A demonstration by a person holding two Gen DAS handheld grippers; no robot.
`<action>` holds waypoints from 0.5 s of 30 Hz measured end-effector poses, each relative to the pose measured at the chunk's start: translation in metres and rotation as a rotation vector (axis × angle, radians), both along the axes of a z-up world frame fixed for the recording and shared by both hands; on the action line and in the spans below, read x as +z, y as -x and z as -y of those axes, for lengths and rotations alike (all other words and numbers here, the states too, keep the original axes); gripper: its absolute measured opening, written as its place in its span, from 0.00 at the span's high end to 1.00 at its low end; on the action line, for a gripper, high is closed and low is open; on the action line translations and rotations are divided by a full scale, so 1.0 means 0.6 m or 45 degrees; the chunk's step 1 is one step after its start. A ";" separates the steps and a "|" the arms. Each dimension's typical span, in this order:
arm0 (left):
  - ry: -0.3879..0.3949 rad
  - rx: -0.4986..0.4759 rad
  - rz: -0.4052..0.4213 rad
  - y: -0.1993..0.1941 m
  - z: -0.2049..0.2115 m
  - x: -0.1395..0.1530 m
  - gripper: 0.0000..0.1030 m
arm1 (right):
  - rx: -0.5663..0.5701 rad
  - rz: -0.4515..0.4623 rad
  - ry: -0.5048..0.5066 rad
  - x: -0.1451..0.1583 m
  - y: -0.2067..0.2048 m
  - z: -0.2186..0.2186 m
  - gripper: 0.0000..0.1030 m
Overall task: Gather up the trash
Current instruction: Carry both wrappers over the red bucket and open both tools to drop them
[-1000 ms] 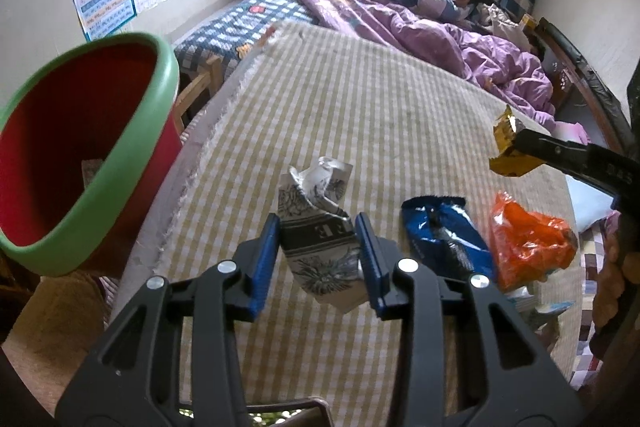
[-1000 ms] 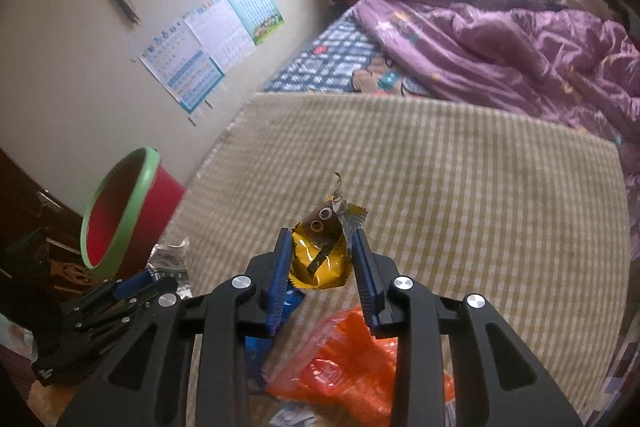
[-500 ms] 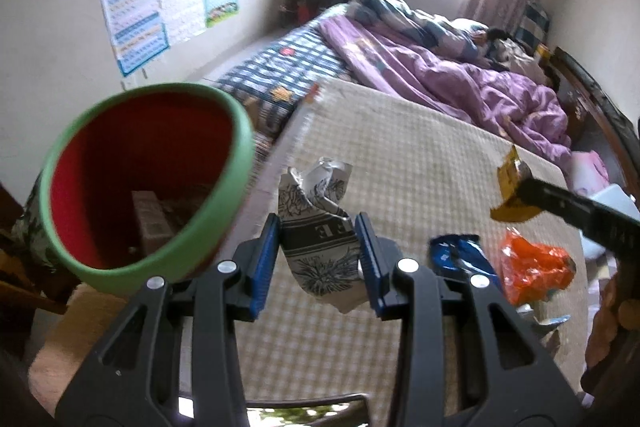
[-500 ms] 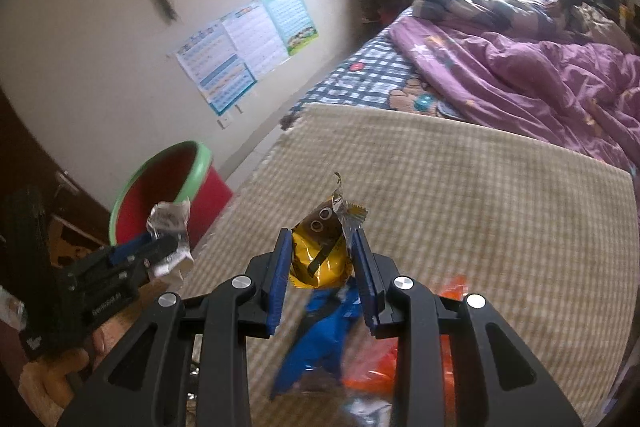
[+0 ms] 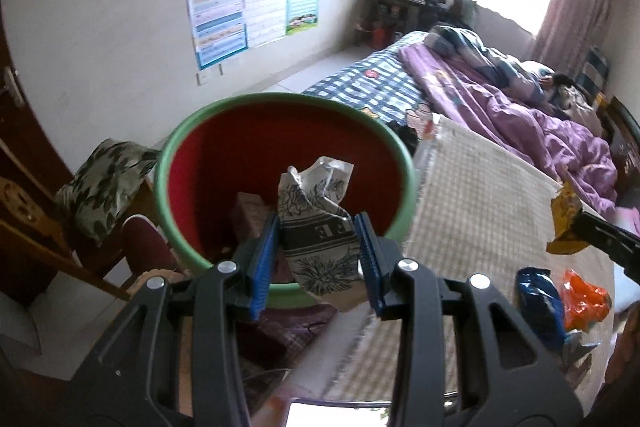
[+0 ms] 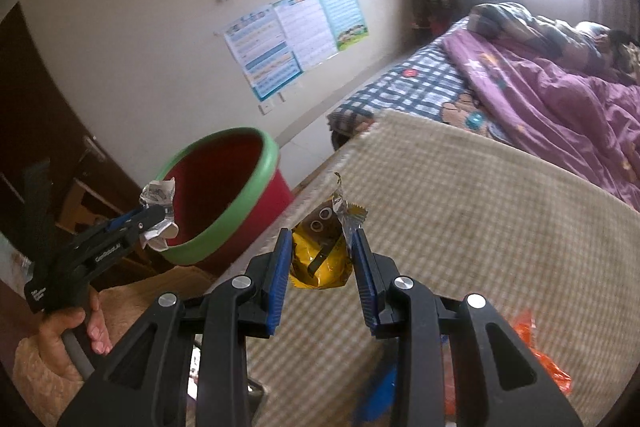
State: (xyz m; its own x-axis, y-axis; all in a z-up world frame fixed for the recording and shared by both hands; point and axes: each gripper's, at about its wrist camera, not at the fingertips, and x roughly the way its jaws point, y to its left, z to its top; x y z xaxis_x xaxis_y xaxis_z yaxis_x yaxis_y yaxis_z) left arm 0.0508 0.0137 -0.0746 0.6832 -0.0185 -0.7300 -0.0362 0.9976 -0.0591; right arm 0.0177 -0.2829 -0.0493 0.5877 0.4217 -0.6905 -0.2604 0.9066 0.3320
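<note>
Left gripper clenched the crumpled wrapper over the red bin; right gripper gripped the yellow packet above the worktop's left edge.

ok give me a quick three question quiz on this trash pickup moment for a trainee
1. True or false: the left gripper holds the crumpled black-and-white printed wrapper in line with the mouth of the red plastic bin with the green rim.
2. What does the right gripper grip? A) an orange bag B) the yellow foil snack wrapper with cartoon eyes C) a blue pouch
3. Fill in: the blue snack pouch and the crinkled orange plastic bag lie on the beige checked ____.

Key: 1 true; 2 B; 3 tablecloth.
</note>
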 end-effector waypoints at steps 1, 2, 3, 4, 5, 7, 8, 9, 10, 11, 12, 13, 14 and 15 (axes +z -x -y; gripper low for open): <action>0.002 0.008 -0.001 0.000 -0.004 -0.001 0.64 | 0.011 0.001 0.003 -0.001 0.001 -0.005 0.70; 0.003 0.013 -0.002 0.000 -0.006 -0.001 0.64 | 0.025 0.000 0.006 -0.002 -0.002 -0.013 0.70; 0.005 0.019 -0.003 -0.001 -0.011 -0.002 0.64 | 0.033 0.000 0.007 -0.002 -0.003 -0.018 0.70; 0.007 0.023 -0.004 -0.001 -0.014 -0.002 0.64 | 0.043 0.000 0.007 -0.003 -0.005 -0.023 0.70; 0.008 0.026 -0.003 -0.001 -0.014 -0.003 0.64 | 0.051 0.000 0.007 -0.003 -0.006 -0.028 0.70; 0.010 0.030 -0.004 -0.004 -0.016 -0.003 0.64 | 0.069 0.000 0.007 -0.003 -0.010 -0.038 0.70; 0.010 0.031 -0.005 -0.007 -0.016 -0.003 0.64 | 0.076 0.000 0.007 -0.003 -0.013 -0.043 0.70; 0.011 0.032 -0.005 -0.008 -0.018 -0.004 0.64 | 0.084 0.001 0.007 -0.004 -0.015 -0.046 0.70; 0.012 0.033 -0.005 -0.009 -0.019 -0.004 0.64 | 0.092 0.003 0.007 -0.004 -0.017 -0.051 0.70; 0.011 0.031 -0.005 -0.009 -0.019 -0.004 0.64 | 0.099 0.005 0.005 -0.003 -0.019 -0.057 0.70; 0.012 0.031 -0.005 -0.010 -0.020 -0.004 0.64 | 0.107 0.006 0.002 -0.002 -0.021 -0.063 0.70; 0.011 0.031 -0.006 -0.009 -0.020 -0.004 0.64 | 0.113 0.007 -0.001 -0.002 -0.022 -0.067 0.70; 0.012 0.031 -0.006 -0.011 -0.021 -0.005 0.64 | 0.123 0.007 -0.002 -0.002 -0.025 -0.073 0.70; 0.011 0.031 -0.006 -0.010 -0.021 -0.005 0.64 | 0.132 0.007 -0.003 -0.002 -0.029 -0.079 0.70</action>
